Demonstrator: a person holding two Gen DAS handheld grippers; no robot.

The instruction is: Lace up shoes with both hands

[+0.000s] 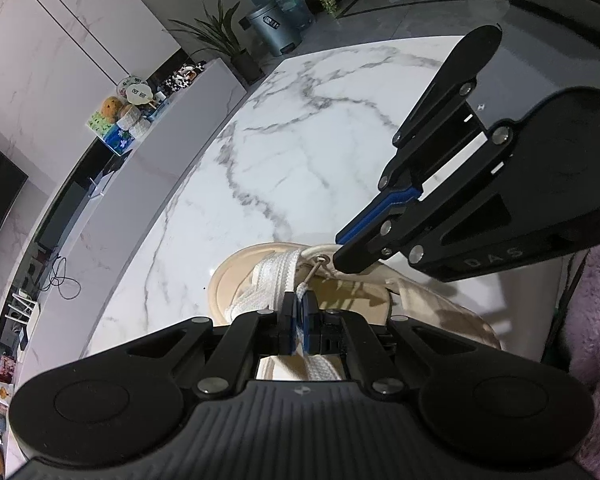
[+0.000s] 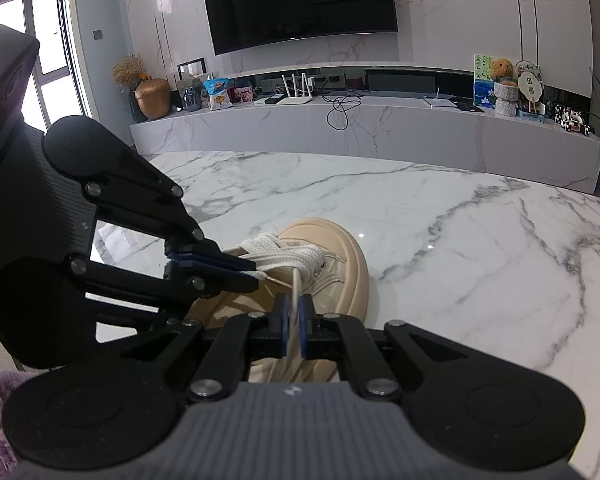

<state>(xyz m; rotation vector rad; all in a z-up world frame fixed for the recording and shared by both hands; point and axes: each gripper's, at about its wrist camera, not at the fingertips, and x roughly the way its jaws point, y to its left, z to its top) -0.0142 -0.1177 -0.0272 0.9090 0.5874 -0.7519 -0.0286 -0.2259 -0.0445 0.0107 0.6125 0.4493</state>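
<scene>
Resting on its sole on the marble worktop (image 2: 440,216), the beige shoe (image 2: 340,264) sits just below both grippers, toe pointing away from the person, so its eyelet rows face up within easy reach. The left gripper (image 1: 299,322) is pressed together on the white lace (image 1: 278,276) close to its end, and in the right wrist view the same left gripper (image 2: 256,270) comes in from the side with the lace's frayed tip poking past its fingers. The right gripper (image 2: 295,328) is pinched on a thin stiff strand, seemingly the lace's other tip, which rises from between its pads toward the crossed lacing. Its tip in the left wrist view (image 1: 340,258) hovers right beside a metal eyelet (image 1: 322,258), probably to steady that end for threading. Both ends look held taut, likely so the lacing already crossed over the tongue does not slacken
</scene>
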